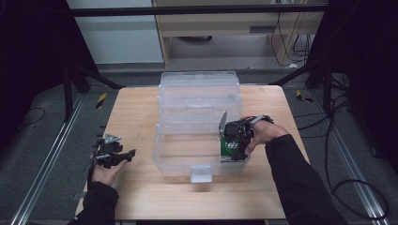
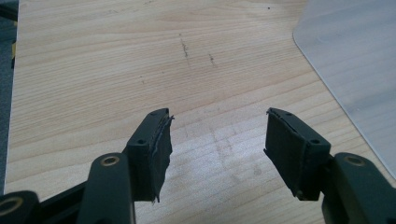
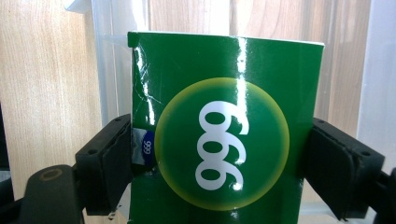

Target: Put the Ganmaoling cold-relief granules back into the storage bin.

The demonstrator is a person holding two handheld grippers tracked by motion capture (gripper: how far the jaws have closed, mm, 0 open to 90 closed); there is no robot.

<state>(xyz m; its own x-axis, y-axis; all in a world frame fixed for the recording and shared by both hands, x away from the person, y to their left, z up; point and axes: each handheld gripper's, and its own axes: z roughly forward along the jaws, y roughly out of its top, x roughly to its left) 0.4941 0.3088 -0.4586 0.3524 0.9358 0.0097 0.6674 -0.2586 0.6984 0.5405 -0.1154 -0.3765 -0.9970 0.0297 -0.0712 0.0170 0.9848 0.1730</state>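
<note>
Gripping a green box (image 3: 224, 130) between both jaws, my right gripper (image 1: 236, 140) sits at the right end of the clear plastic bin (image 1: 199, 122), near the bench's (image 1: 141, 197) right edge. From the high view I see the box as a small green-and-white face held at the bin's near right corner, with the person's right hand (image 1: 265, 133) wrapped around the gripper and a dark sleeve (image 1: 295, 183) running back to the bench's near edge; whether the box is inside the bin wall or just against it I cannot tell from there. My right gripper view gives what the high view cannot: the jaws pressed against the box's two sides, a yellow-rimmed green disc with white "999" on the glossy face, a small blue label at the left pad, and the bin's clear walls behind with wood showing through.

My left gripper (image 1: 112, 152) is toward the bench's near left corner, well apart from the bin, held in the person's left hand (image 1: 105, 171). Its own view shows the jaws spread wide with nothing between them, only bare wood grain below, and a frosted corner of the bin (image 2: 355, 70) at the upper right.
</note>
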